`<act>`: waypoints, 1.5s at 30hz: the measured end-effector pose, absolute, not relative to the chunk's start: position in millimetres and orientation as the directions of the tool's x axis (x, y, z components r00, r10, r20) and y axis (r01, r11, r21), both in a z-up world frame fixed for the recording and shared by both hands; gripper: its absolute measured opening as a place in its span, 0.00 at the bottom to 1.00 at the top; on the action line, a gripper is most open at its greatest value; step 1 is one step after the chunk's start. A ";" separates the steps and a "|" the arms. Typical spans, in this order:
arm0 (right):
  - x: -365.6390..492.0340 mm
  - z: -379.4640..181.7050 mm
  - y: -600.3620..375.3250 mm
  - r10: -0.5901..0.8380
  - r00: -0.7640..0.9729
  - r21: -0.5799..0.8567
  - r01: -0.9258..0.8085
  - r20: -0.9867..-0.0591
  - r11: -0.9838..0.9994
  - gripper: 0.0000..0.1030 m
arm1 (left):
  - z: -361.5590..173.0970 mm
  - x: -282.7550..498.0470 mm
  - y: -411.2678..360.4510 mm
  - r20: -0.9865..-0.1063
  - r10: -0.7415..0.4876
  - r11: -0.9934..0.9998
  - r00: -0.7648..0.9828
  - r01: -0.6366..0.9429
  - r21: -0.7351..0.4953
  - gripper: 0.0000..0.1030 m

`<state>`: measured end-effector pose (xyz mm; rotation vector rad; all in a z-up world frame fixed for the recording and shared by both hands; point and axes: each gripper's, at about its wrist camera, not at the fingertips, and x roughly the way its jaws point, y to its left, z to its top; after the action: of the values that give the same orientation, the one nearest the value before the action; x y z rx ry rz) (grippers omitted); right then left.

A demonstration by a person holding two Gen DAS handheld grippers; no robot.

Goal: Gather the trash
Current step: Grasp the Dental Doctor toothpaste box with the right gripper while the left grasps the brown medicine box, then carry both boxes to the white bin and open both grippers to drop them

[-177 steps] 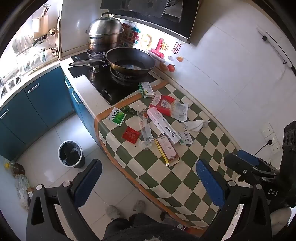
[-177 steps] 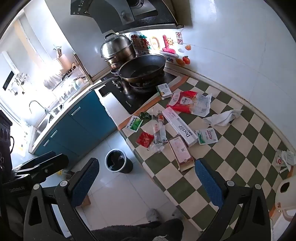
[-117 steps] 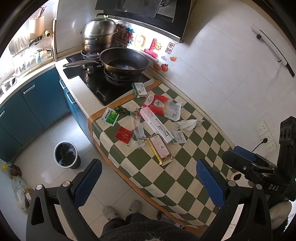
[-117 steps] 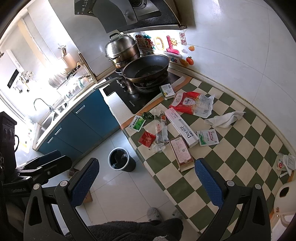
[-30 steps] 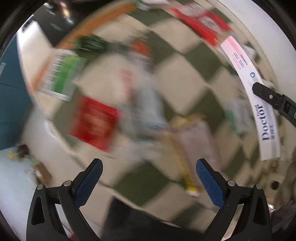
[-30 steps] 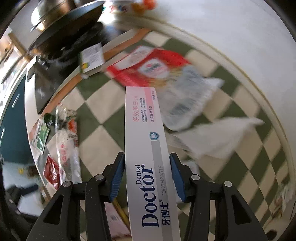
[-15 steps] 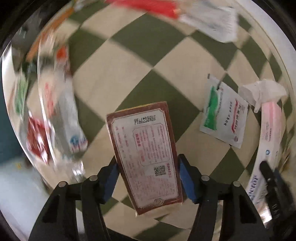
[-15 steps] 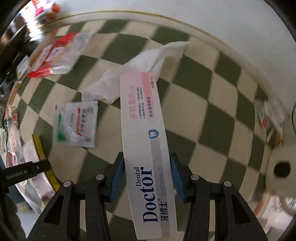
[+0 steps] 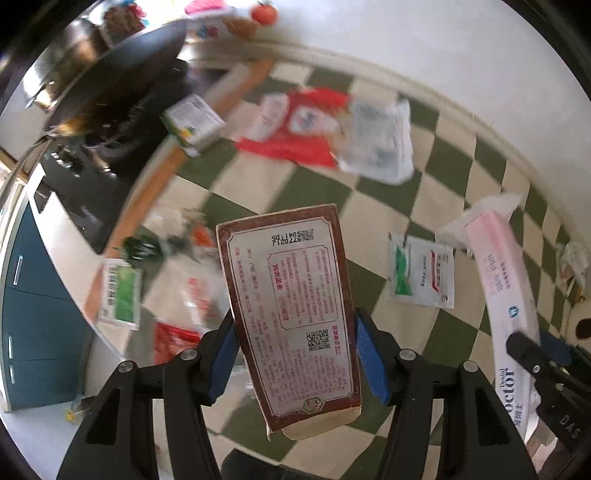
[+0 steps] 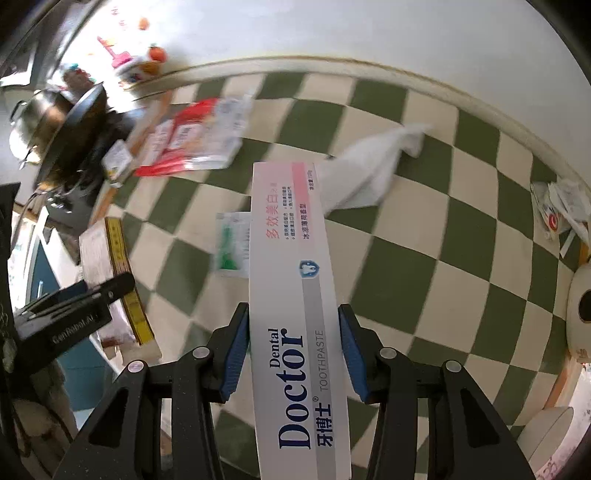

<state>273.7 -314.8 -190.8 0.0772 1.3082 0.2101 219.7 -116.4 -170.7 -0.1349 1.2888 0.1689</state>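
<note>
Trash in both claws: left gripper (image 9: 293, 354) clamps a brown-bordered carton (image 9: 291, 314), right gripper (image 10: 293, 350) pinches the toothpaste box (image 10: 295, 314).

We see a green-and-cream checkered surface (image 10: 476, 225) meeting a white wall (image 10: 369, 26) at twelve o'clock, blue cabinets (image 9: 33, 295) at nine, and bright daylight falling across everything.

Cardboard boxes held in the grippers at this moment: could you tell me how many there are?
2. The red-bordered box sits in the left gripper; the toothpaste box in the right gripper.
</note>
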 end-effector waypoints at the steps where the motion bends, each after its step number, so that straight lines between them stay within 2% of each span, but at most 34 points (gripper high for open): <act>1: 270.5 -184.8 -302.7 0.207 0.253 0.180 -0.125 -0.945 0.976 0.47 | -164.4 221.3 -98.2 -0.958 0.046 0.977 0.284 -0.214 -0.017 0.55; 3: 264.9 -174.5 -282.0 0.220 0.272 0.184 -0.152 -0.937 0.971 0.47 | -159.0 230.8 -60.5 -0.949 0.047 0.970 0.311 -0.242 -0.031 0.55; 10: 227.1 -152.3 -138.9 0.273 0.305 0.166 -0.334 -0.912 0.928 0.47 | -132.7 166.9 78.1 -0.923 0.084 0.925 0.375 -0.373 -0.067 0.55; 16: 158.1 -188.9 42.3 0.315 0.218 0.159 -0.528 -0.924 0.834 0.47 | -165.1 68.8 232.2 -0.937 0.123 0.848 0.326 -0.526 -0.071 0.55; 18: 135.5 -220.6 97.4 0.322 0.164 0.174 -0.577 -0.932 0.798 0.47 | -198.1 37.3 284.0 -0.955 0.110 0.812 0.275 -0.579 -0.073 0.55; 22: 100.4 -309.0 192.7 0.305 0.053 0.199 -0.648 -0.951 0.735 0.47 | -306.4 -16.6 374.7 -0.988 0.042 0.724 0.148 -0.686 -0.072 0.55; 26: 79.4 -429.4 269.1 0.254 -0.071 0.233 -0.678 -0.965 0.697 0.47 | -456.7 -50.4 437.9 -0.990 -0.126 0.638 0.068 -0.759 -0.133 0.55; 32: 60.3 -620.4 336.3 0.158 -0.252 0.292 -0.698 -0.955 0.654 0.47 | -649.7 -63.3 480.2 -0.947 -0.317 0.525 0.054 -0.822 -0.222 0.56; 37: 48.0 -737.3 365.6 0.054 -0.361 0.312 -0.712 -0.931 0.629 0.47 | -744.4 -63.0 494.5 -0.904 -0.423 0.463 0.060 -0.843 -0.273 0.60; 38: 49.1 -750.0 371.9 0.036 -0.372 0.311 -0.716 -0.928 0.625 0.48 | -760.8 -65.5 496.3 -0.896 -0.442 0.450 0.053 -0.850 -0.273 0.65; 39: 47.1 -764.7 377.0 0.011 -0.378 0.302 -0.723 -0.926 0.621 0.48 | -768.4 -65.3 504.4 -0.895 -0.444 0.444 0.052 -0.854 -0.270 0.78; 40: 49.5 -775.2 383.9 -0.009 -0.377 0.291 -0.728 -0.926 0.621 0.49 | -773.4 -65.4 508.1 -0.898 -0.436 0.441 0.052 -0.858 -0.263 0.85; 41: 48.0 -780.4 383.4 -0.020 -0.380 0.287 -0.729 -0.925 0.621 0.54 | -775.9 -69.8 510.4 -0.904 -0.425 0.435 0.058 -0.862 -0.259 0.92; 42: 50.2 -784.8 384.6 -0.022 -0.385 0.288 -0.726 -0.923 0.625 0.62 | -774.5 -69.8 511.9 -0.905 -0.420 0.432 0.062 -0.864 -0.260 0.94; 43: 50.5 -785.9 384.6 -0.019 -0.387 0.289 -0.719 -0.922 0.632 0.80 | -773.6 -73.3 512.6 -0.909 -0.413 0.431 0.062 -0.866 -0.255 0.94; 44: 50.7 -784.6 380.8 -0.017 -0.385 0.288 -0.718 -0.923 0.634 0.88 | -771.7 -76.4 513.1 -0.917 -0.396 0.436 0.055 -0.867 -0.240 0.94; 45: 52.2 -782.5 380.0 -0.014 -0.374 0.281 -0.722 -0.927 0.633 0.88 | -766.6 -80.4 513.0 -0.931 -0.363 0.448 0.044 -0.867 -0.216 0.94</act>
<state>52.2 380.0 -782.5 -0.5921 1.8129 0.8491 -80.4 513.0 -766.6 -1.1186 1.5446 0.5459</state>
